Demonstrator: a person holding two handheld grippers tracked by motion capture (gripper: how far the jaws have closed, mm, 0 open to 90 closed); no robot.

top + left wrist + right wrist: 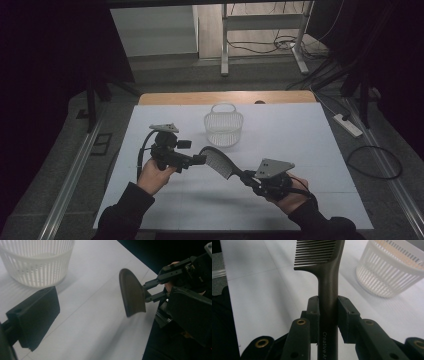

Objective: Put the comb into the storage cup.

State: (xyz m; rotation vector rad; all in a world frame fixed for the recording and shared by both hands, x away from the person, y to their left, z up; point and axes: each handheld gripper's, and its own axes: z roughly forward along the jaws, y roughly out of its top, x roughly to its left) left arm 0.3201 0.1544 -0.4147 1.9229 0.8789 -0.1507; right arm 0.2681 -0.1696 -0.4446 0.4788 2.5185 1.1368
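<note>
Presently on the white table [310,150]: one dark comb [218,161], held by its handle between the closed jaws of the right gripper [248,178], lifted off the surface, its toothed end pointing toward the left gripper [199,159]. Left gripper: jaws spread wide, nothing between them, tips just beside the comb's far end. One white slotted basket [223,125], upright, standing beyond both grippers near the table's far edge, apart from the comb.
</note>
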